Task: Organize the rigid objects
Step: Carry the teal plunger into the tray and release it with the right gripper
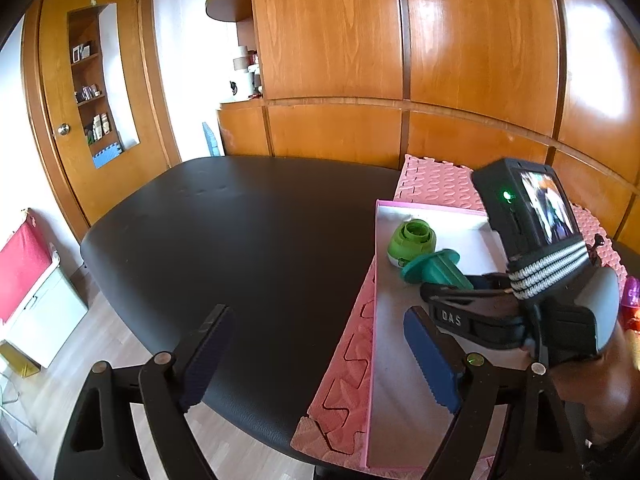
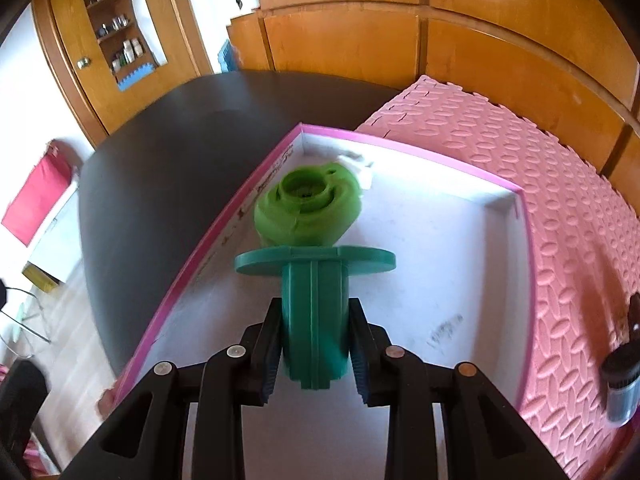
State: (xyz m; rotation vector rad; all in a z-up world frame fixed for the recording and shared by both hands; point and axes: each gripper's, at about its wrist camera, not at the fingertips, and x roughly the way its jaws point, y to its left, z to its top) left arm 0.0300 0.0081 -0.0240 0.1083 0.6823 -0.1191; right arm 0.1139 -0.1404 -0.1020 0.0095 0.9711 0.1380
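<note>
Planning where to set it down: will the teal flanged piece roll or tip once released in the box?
The teal flanged piece, clamped in the right gripper, looks stiff. Its round barrel may roll on its side; the wide flange should limit that or steady it standing.

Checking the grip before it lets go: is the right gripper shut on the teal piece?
Shut: the right gripper clamps the teal piece by its stem.

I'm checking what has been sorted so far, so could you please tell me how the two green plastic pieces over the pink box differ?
The light green piece is squat, rounded and lime; the dark green piece is teal, a ribbed stem with a flat flange at its far end. The light green piece rests inside the pink box near a far corner, ungripped; the dark green piece is clamped by its stem in the right gripper above the box floor. Both are rigid green plastic.
</note>
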